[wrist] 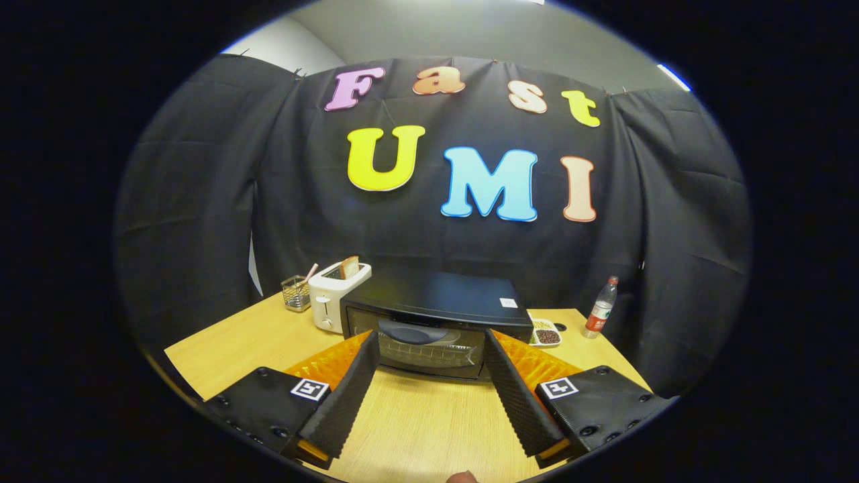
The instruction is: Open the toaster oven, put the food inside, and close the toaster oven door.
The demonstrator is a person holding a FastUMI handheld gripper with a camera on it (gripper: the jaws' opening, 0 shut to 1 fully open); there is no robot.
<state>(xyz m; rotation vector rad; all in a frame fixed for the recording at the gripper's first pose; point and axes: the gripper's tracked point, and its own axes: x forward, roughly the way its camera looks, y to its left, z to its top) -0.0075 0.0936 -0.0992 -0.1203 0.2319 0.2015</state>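
Ahead, hand-held gripper [429, 349] gapes, fingers partly hiding closed toaster oven [436, 322].

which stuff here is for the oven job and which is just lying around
For the job:
- toaster oven, door shut, just ahead of the fingers
- tool, open, holding nothing
- possibly the dish of food beside the oven

Lying about:
- toaster with bread
- mesh cup
- bottle
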